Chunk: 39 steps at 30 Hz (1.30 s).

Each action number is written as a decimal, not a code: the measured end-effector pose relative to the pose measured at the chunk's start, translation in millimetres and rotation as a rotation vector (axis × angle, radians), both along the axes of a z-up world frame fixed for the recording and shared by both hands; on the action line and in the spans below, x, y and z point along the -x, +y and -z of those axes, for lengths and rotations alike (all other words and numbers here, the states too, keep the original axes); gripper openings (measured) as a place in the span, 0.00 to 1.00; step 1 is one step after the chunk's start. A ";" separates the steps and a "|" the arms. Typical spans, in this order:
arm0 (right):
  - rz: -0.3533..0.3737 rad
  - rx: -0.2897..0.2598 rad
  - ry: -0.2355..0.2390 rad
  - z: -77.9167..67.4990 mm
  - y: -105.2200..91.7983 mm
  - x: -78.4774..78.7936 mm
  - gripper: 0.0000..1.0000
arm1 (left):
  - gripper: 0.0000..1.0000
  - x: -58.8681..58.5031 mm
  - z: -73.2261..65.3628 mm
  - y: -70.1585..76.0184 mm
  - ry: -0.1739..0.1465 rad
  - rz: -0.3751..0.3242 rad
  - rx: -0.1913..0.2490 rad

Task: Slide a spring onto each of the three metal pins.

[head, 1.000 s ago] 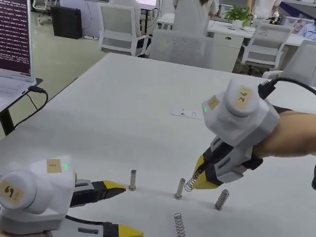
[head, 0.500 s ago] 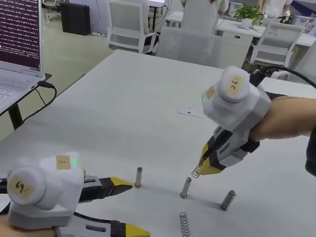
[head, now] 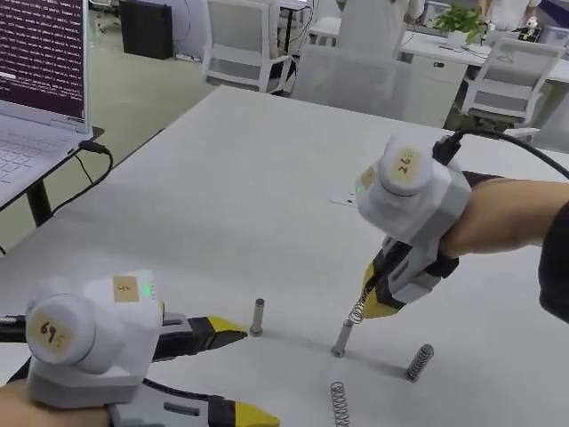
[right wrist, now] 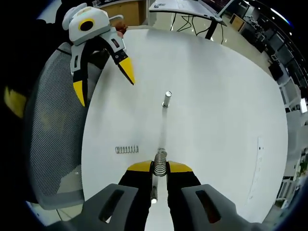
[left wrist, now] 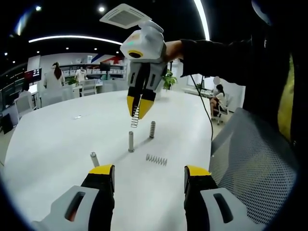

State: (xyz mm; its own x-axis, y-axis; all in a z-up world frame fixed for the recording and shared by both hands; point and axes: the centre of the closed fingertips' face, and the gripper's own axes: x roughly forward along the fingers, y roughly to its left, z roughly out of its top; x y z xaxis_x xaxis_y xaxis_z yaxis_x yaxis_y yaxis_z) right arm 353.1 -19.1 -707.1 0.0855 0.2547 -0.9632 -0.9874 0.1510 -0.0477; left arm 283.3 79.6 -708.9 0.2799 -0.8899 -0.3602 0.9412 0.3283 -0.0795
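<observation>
Right gripper [head: 378, 307]: yellow-tipped jaws clamped on small steel coil spring [head: 357, 311], which hangs slanted, lower end just above middle grey metal pin [head: 341, 339] on white table [head: 222, 196]; contact unclear. Left gripper [head: 249, 374]: jaws apart, holding nothing, near left pin [head: 258, 318]. Second spring [head: 338, 402] lies flat near middle pin; third spring [head: 419, 362] stands tilted further right

The right gripper [head: 375, 308], to the right of the laptop [head: 18, 162], has a pale cap sticker [head: 406, 163] on its round top with the handwritten number 26. The left gripper [head: 260, 375], below the laptop, has a similar top sticker [head: 52, 333] that reads 69. Its small square label [head: 125, 287] is not legible. The laptop screen [head: 43, 58] shows lines of light text, too small to read.
</observation>
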 end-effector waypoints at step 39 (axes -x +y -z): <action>-0.001 0.028 0.044 27.9 2.4 -5.5 0.08 | 0.53 -3.8 -0.3 2.9 0.000 -0.018 0.003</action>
State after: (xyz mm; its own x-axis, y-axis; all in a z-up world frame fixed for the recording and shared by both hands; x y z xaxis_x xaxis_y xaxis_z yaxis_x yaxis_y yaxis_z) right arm 358.7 -16.7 -735.0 0.0425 0.2274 -0.9729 -0.9888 0.1493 -0.0083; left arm 287.1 82.6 -708.5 0.2959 -0.8857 -0.3577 0.9351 0.3450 -0.0809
